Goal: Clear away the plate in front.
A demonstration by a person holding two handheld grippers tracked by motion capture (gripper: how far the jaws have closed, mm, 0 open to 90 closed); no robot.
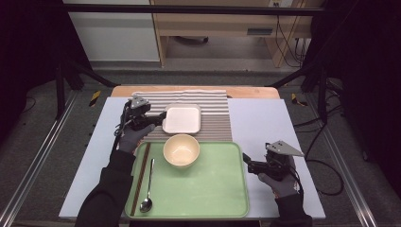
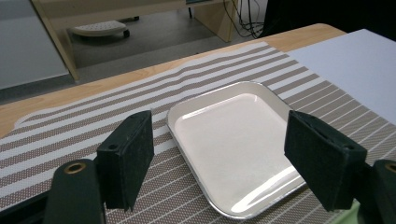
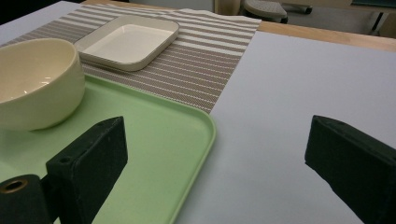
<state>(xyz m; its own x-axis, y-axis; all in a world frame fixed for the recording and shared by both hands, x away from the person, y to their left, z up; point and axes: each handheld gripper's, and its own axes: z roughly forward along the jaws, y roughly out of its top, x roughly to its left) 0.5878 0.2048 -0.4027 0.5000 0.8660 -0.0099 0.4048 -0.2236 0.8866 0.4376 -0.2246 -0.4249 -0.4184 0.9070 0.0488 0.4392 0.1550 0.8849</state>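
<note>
Chopsticks [image 1: 140, 177] lie along the left edge of the green tray [image 1: 213, 189], with a metal spoon [image 1: 148, 187] just beside them to the right, bowl end toward the person. Above that corner of the tray, the left claw [image 1: 161, 118] is held level by a gloved hand over the striped placemat [image 1: 215, 120], its tips pointing right at the left edge of the white square plate [image 1: 182, 119]. In the left gripper view its jaws stand wide apart with nothing pressed between them; the plate [image 2: 236, 140] lies on the mat ahead, between and beyond the two black pads, which do not touch it. The plate sits flat on the placemat [image 2: 60, 140], just beyond the far rim of the tray. A cream bowl [image 1: 181, 150] stands upright at the tray's far edge, near the plate but apart from it. Farther right, past the tray's right rim, the right claw [image 1: 246, 161] hovers over the pale desk [image 1: 260, 118], pointing left toward the tray. In the right gripper view its jaws are spread wide and hold nothing; the tray corner [image 3: 187, 140] and the bare desk [image 3: 303, 79] lie between them, with the bowl [image 3: 37, 84] and plate [image 3: 128, 42] off to the left.
</note>
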